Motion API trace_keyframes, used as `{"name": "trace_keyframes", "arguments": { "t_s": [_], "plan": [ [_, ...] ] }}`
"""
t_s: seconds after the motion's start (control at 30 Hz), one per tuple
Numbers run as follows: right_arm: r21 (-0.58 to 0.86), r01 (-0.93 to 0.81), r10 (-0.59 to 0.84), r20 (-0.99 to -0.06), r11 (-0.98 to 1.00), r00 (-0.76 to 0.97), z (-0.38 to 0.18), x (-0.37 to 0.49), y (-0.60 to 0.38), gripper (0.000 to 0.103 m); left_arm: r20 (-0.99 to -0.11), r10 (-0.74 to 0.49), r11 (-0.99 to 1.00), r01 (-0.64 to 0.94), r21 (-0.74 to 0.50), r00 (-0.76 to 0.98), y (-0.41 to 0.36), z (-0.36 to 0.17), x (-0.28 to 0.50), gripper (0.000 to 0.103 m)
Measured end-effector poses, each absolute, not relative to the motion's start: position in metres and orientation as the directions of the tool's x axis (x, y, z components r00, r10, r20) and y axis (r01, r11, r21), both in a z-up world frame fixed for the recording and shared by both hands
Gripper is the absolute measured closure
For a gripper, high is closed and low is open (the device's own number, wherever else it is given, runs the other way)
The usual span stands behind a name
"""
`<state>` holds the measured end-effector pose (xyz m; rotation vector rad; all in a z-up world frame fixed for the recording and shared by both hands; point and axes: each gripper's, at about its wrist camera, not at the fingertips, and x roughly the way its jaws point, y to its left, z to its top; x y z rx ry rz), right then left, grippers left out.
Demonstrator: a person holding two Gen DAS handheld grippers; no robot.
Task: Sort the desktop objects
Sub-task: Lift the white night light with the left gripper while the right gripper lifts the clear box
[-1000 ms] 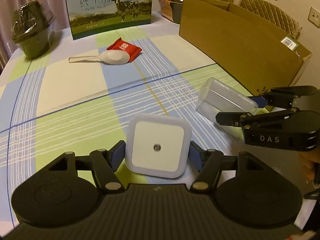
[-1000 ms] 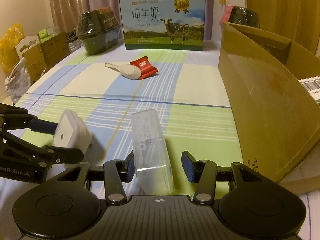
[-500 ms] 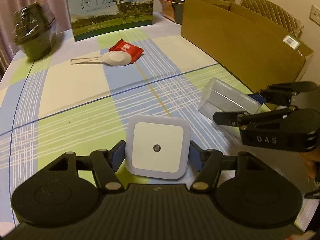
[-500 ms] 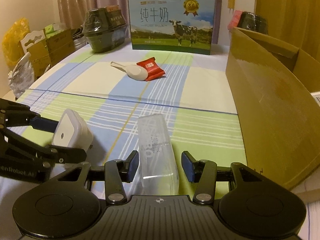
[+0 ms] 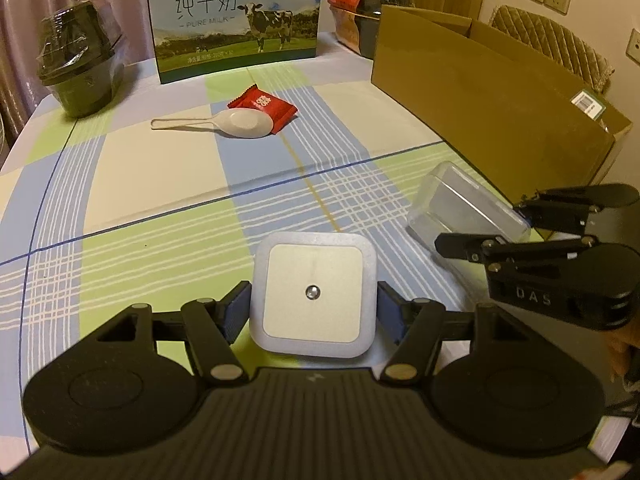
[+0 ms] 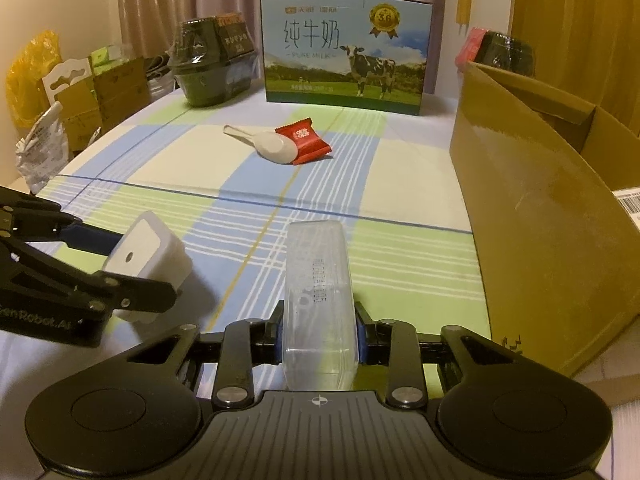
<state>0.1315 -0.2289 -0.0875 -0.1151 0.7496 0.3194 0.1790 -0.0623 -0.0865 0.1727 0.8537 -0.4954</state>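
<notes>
Sitting square between the blue pads of the left claw point(image 5: 313, 309), the white night light point(image 5: 314, 293) has both pads against its sides, so that claw is clamped on it; the right claw point(image 6: 319, 334) is closing, its pads pressed on the near end of the clear plastic case point(image 6: 318, 292), which points away along the fingers; both things are low over the worktop point(image 5: 120, 184), covered in a green, blue and cream check cloth; farther back a white spoon point(image 6: 266, 145) touches a red sweet wrapper point(image 6: 304, 140); a milk carton box point(image 6: 346, 68) stands at the far edge, a dark wrapped bowl point(image 6: 212, 68) beside it; an open cardboard box point(image 6: 552, 216) stands just right of the case; curtains hang behind.
</notes>
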Motion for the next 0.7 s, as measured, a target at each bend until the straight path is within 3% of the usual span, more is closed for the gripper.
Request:
{"name": "trace_keyframes", "arguments": {
  "t_s": [0.7],
  "plan": [
    [0.068, -0.258, 0.239, -0.65, 0.964, 0.721, -0.045, 0.082, -0.258, 0.075, -0.745, -0.317, 0.927, 0.358, -0.112, 0.587, -0.077, -0.057, 0.124, 0.042]
  ]
}}
